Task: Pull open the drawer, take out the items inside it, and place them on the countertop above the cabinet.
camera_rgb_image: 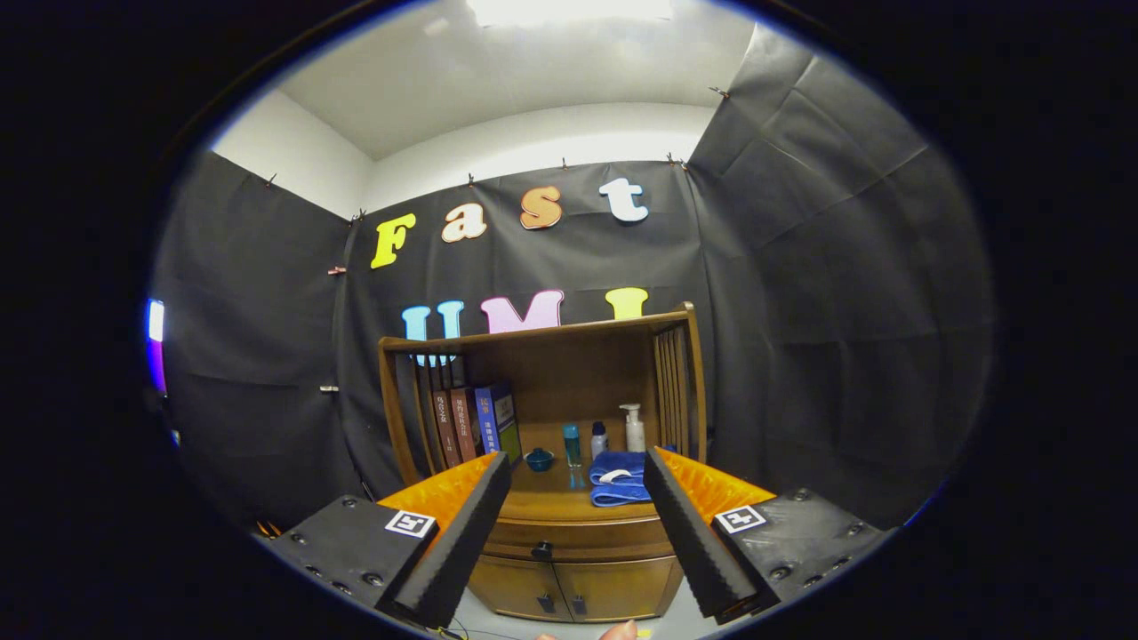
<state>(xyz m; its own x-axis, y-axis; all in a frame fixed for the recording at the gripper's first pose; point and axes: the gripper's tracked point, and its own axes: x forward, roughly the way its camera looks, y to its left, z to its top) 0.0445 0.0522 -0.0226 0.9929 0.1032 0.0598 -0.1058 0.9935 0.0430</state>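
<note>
Drawer closed, gripper held off in front of the cabinet

Gripper fingers stand wide apart with nothing between them but open air, aimed at a wooden cabinet some way ahead. The drawer sits shut under the countertop, its dark knob showing in the gap between the fingers; what lies inside cannot be seen. Below it are two small doors. On the countertop, from left to right: upright books against the left side, a small blue bowl, a slim teal bottle, a small white bottle, a pump dispenser farther back, and a folded blue towel nearer the front on the right. A fingertip shows at the near edge, below the cabinet.
</note>
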